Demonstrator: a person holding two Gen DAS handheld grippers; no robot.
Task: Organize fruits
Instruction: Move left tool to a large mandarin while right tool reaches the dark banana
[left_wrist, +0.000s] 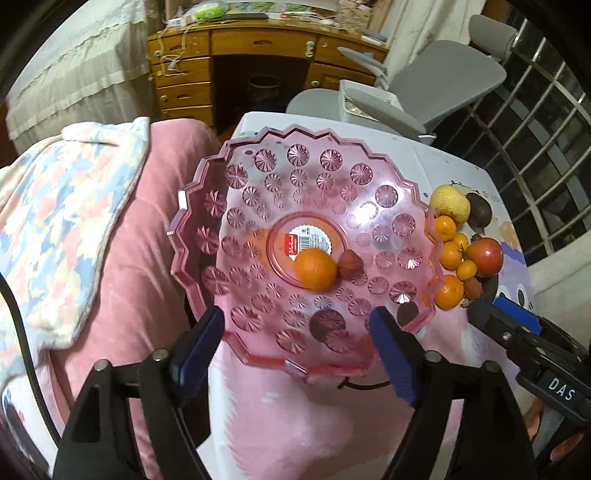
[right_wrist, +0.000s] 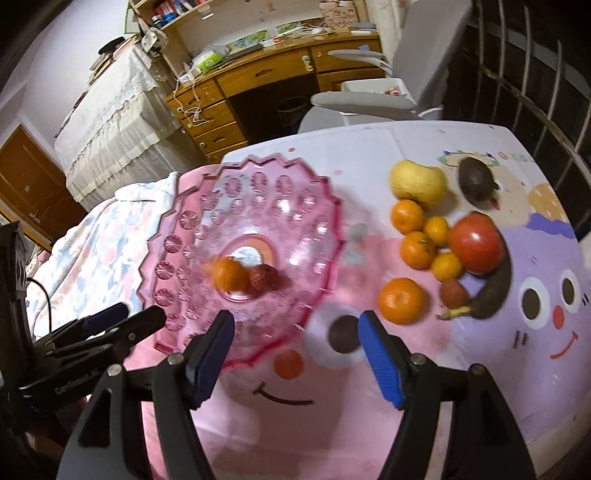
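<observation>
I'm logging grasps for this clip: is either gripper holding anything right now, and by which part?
Nothing is held. The left gripper and right gripper both stand open and empty, above the near rim of the pink scalloped plastic dish.

Both wrist cameras look steeply down from close above the table; each sees the pink bowl (left_wrist: 207, 236), the left from nearer, the right from its right side.

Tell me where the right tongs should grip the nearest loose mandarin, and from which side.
Grip the nearest mandarin across its round middle, coming from above with the right tongs. It sits alone on the cloth, clear of the lychee, so both pads have room.
</observation>
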